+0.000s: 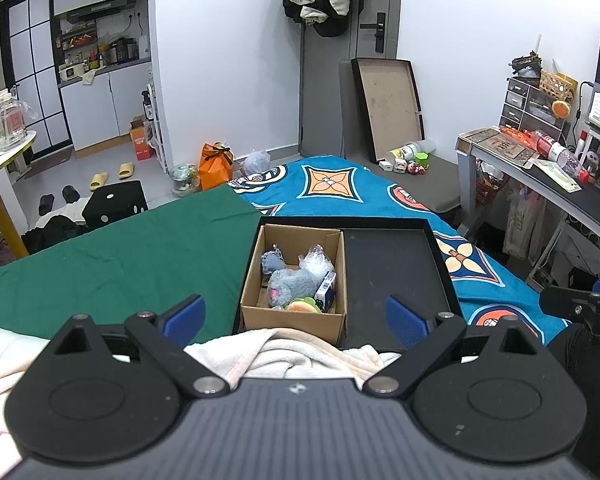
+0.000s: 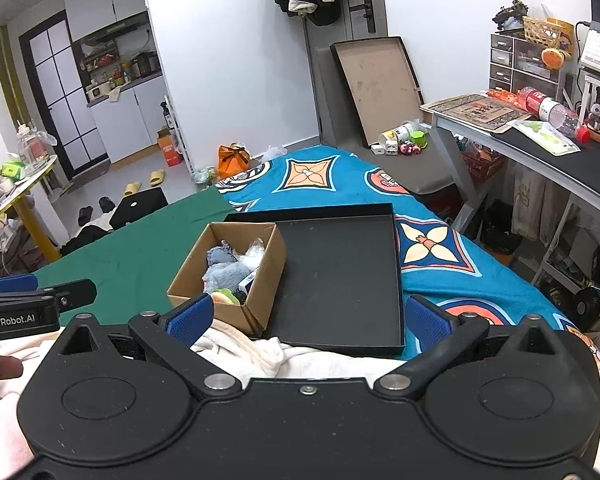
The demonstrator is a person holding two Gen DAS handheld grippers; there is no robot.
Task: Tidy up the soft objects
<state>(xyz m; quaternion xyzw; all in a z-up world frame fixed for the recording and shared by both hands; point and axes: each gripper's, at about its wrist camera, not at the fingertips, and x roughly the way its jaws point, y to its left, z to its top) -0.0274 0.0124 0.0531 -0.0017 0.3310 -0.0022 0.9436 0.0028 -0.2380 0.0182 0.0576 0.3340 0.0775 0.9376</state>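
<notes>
**A:** Inside the box (image 1: 293, 276), left half of the tray (image 1: 395, 268): plush (image 1: 290, 285) and bagged bits already packed. Right half bare.

**B:** Left gripper (image 1: 296, 316) and right gripper (image 2: 307, 318) both spread wide, holding nothing. Blanket (image 1: 300, 354) bunched at tray's near edge looks unsorted.

The left claw (image 1: 296, 316) gapes wide above a cream blanket (image 1: 300, 354). Ahead, a cardboard box (image 1: 296, 314) with a grey plush toy (image 1: 292, 286) sits inside a black tray (image 1: 395, 276) on the bed (image 1: 112, 256).

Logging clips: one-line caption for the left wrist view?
Open left gripper hovering over cardboard box of soft toys in black tray.
</notes>
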